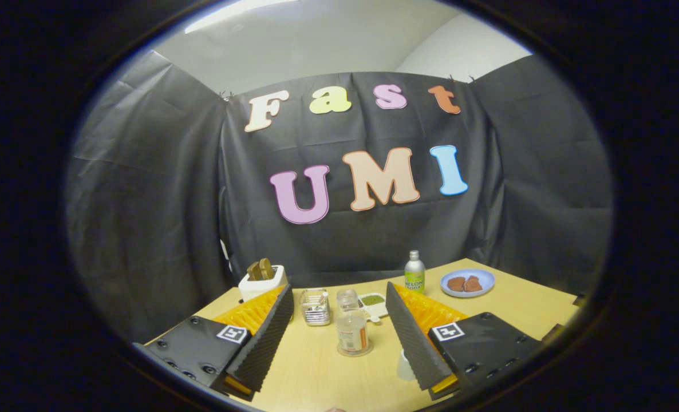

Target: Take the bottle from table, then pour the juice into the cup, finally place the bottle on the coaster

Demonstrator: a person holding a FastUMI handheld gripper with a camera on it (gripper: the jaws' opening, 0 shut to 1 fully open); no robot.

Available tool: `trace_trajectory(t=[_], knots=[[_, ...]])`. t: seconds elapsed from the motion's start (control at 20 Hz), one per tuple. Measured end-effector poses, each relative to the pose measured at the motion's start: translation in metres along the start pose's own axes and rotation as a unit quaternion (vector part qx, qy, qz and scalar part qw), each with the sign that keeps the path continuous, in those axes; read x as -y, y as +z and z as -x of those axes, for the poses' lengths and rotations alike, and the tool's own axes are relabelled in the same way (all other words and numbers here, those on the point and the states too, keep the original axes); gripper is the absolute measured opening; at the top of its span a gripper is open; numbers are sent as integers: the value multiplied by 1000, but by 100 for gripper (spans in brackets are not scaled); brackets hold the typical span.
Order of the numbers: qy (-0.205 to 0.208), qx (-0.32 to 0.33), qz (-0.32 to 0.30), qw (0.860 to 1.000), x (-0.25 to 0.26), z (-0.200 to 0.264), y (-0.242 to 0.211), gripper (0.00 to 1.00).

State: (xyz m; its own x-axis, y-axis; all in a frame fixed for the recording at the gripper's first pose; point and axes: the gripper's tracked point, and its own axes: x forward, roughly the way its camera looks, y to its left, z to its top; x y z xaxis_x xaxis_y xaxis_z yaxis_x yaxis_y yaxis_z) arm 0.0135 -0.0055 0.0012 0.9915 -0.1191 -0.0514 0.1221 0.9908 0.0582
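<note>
- The gripper [339, 326] is open, its two fingers wide apart and holding nothing.
- The bottle [352, 333] stands upright on the table [522, 312], between the fingers and a little ahead of them. It seems to stand on a round coaster [355, 352], so I judge that either the task is finished or it has not yet begun; I cannot tell which.
- A small jar [347, 298] stands just behind the bottle, a clear holder [315, 307] to the left of the bottle, and a small white dish [374, 303] behind it to the right.
- A pale cup [406, 366] is near the bottle on the right, partly hidden by the right finger.
- A green can [414, 273] and a blue plate [468, 282] are far behind the bottle to the right; a white toaster [262, 280] is far behind it to the left.
- If the bottle is to be taken, move straight forward, keep the fingers level on both sides of the bottle's body, and close slowly so it does not tip toward the cup.
</note>
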Motion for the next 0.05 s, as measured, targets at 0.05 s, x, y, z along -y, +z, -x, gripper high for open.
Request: trace_trajectory(t=[0.05], knots=[[-2,2,2,1000,1,-1,1,100]])
